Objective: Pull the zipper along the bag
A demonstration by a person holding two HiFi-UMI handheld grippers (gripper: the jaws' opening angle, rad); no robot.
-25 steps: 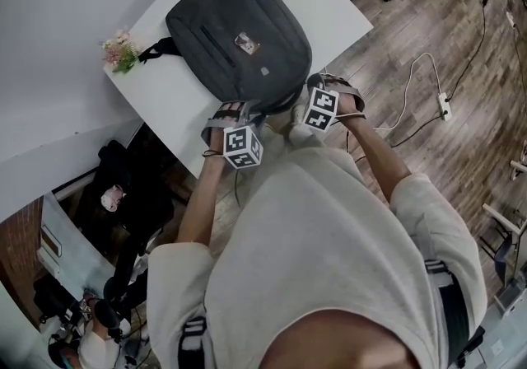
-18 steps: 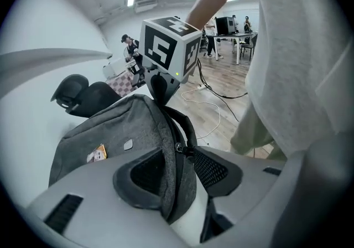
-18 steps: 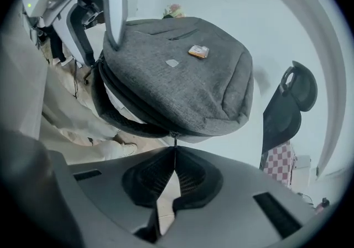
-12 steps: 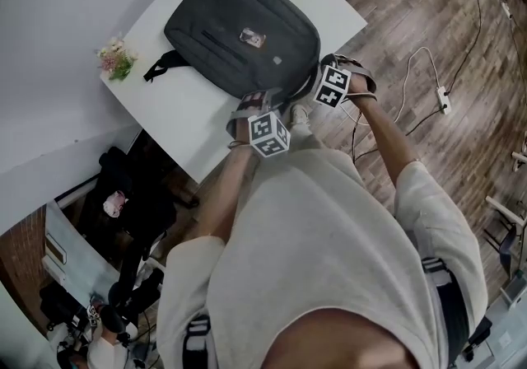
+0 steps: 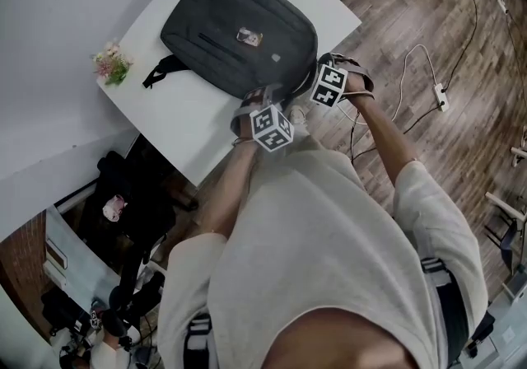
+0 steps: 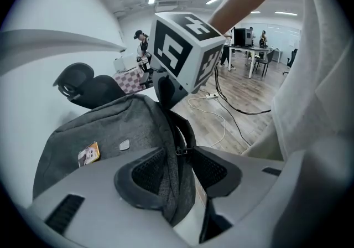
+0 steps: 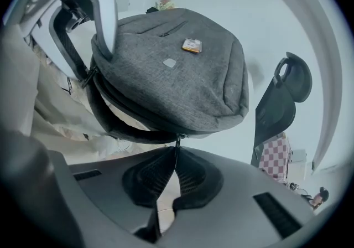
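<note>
A dark grey backpack [image 5: 235, 30] lies flat on the white table [image 5: 189, 120]. Both grippers are at its near edge, close together. My left gripper [image 6: 177, 161] has a fold of the bag's edge beside the zipper between its pads [image 6: 146, 170]. Its jaws are closing and press on the fabric. My right gripper [image 7: 176, 165] is shut on the small zipper pull [image 7: 177, 143], which hangs from the bag's lower seam. In the head view the marker cubes [image 5: 272, 127] hide both sets of jaws.
A small bunch of flowers [image 5: 111, 63] sits at the table's left corner. A black office chair [image 7: 282, 100] stands beyond the bag. A cable with a power strip [image 5: 443, 100] lies on the wood floor at the right. Dark bags [image 5: 132, 194] sit under the table.
My left gripper has moved right along the bag's near edge, closer to the right gripper. The right gripper has shifted slightly up and right with the pull.
</note>
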